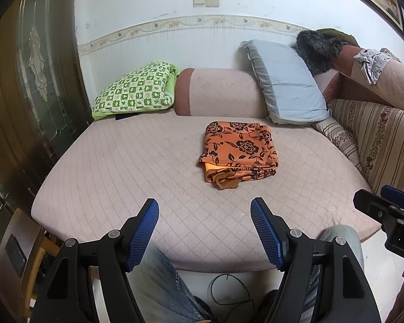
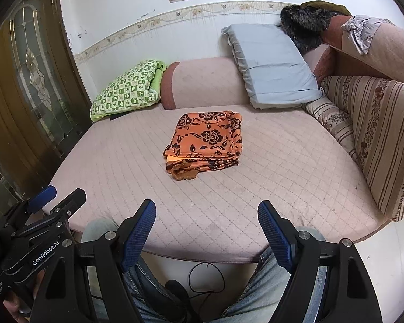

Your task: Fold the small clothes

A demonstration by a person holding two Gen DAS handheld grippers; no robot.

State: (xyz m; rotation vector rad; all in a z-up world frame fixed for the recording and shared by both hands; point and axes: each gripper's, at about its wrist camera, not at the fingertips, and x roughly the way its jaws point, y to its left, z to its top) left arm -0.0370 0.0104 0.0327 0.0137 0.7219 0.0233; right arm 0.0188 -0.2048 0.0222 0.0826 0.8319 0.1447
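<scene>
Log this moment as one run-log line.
left gripper: open, empty | right gripper: open, empty | orange floral cloth: folded, lying on pink quilted cushion, untouched | both grippers held short of cloth

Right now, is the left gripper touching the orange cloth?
Apart. In the left wrist view the left gripper is open and empty, and bare pink cover lies between its fingers and the orange cloth.

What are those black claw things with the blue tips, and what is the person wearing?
Both are handheld tools: the left gripper and right gripper have black plastic frames with silver bolts and jaws lined with ribbed blue pads. One body reads "GenRobot.AI" in white. The person wears faded blue jeans.
</scene>
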